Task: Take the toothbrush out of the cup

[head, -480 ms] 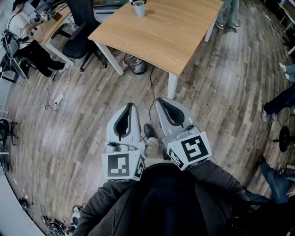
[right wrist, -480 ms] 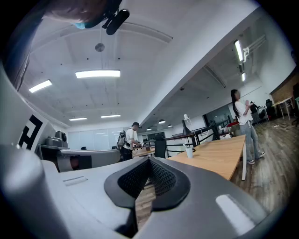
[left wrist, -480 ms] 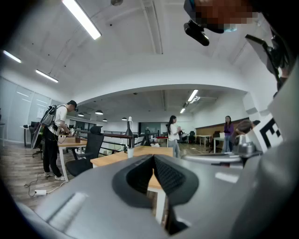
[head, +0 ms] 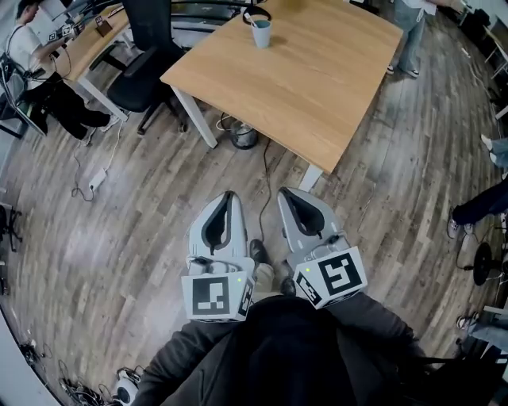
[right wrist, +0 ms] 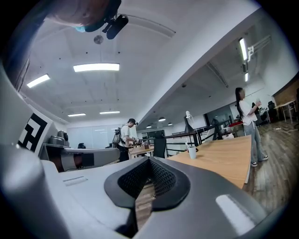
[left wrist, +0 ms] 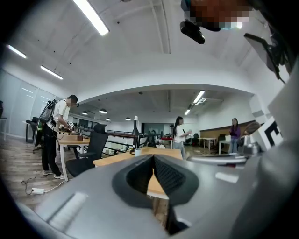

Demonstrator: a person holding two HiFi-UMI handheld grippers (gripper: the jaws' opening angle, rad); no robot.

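Note:
A pale blue cup (head: 260, 33) stands near the far edge of the wooden table (head: 317, 79), and a toothbrush (head: 255, 24) sticks up out of it. The cup (left wrist: 137, 151) is small and distant in the left gripper view, and the cup (right wrist: 191, 151) shows just as small in the right gripper view. My left gripper (head: 228, 196) and right gripper (head: 283, 193) are held side by side over the floor, well short of the table. Both point level toward the table. Each has its jaws shut with nothing between them.
A black office chair (head: 143, 71) stands left of the table, and a round metal bin (head: 243, 136) sits under it. Cables and a power strip (head: 98, 173) lie on the wooden floor at left. People stand at a desk far left, beyond the table and at right (head: 484, 202).
In the head view the table and cup now sit lower and further right, so they look nearer. Both grippers stay shut and side by side, slightly lower in the picture.

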